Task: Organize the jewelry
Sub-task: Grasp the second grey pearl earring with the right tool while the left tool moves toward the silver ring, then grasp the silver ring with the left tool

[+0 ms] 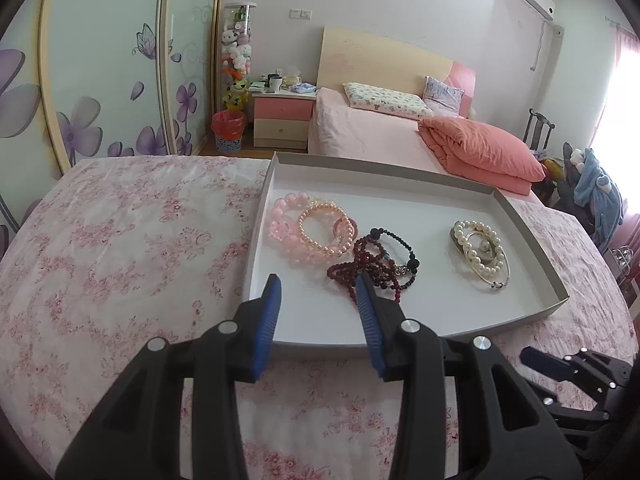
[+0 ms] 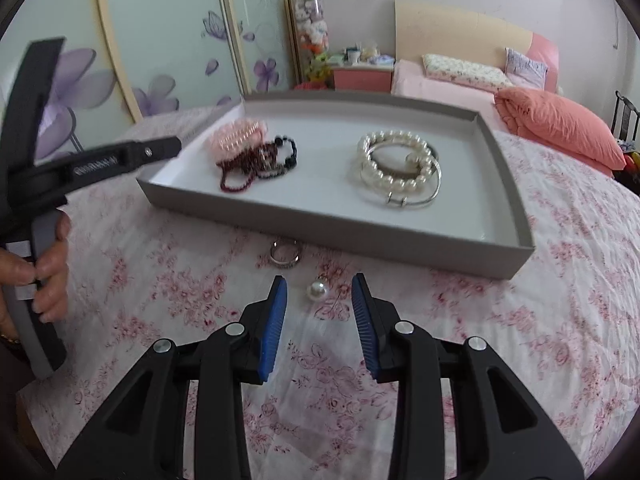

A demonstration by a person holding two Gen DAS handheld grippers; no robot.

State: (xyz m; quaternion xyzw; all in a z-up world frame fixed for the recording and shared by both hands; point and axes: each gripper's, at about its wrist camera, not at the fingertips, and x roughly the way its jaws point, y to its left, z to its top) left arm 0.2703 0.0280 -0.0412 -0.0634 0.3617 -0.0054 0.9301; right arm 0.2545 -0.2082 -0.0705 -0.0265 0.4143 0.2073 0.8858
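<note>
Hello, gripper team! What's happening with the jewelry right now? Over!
Left gripper open, empty, over tray. Right gripper open, lined up on loose pearl. Ring also outside tray. Nothing blocking.

No legible text, blurred marking (unreadable) on left hand-held gripper [image 2: 180, 145]

Left gripper [image 1: 318, 294]: black plastic two-finger frame, triangular cut-outs in arms, four round silver pivot screws, ribbed blue rubber pads [image 1: 266, 328] lining inner finger faces. Right gripper [image 2: 319, 294]: same black frame, same silver screws, same ribbed blue pads [image 2: 273, 328]. Right wrist view: left gripper's side bears small screw and blurred white lettering; below lettering, grey handle in person's hand [image 2: 50, 268]; bracelet at wrist.
</note>
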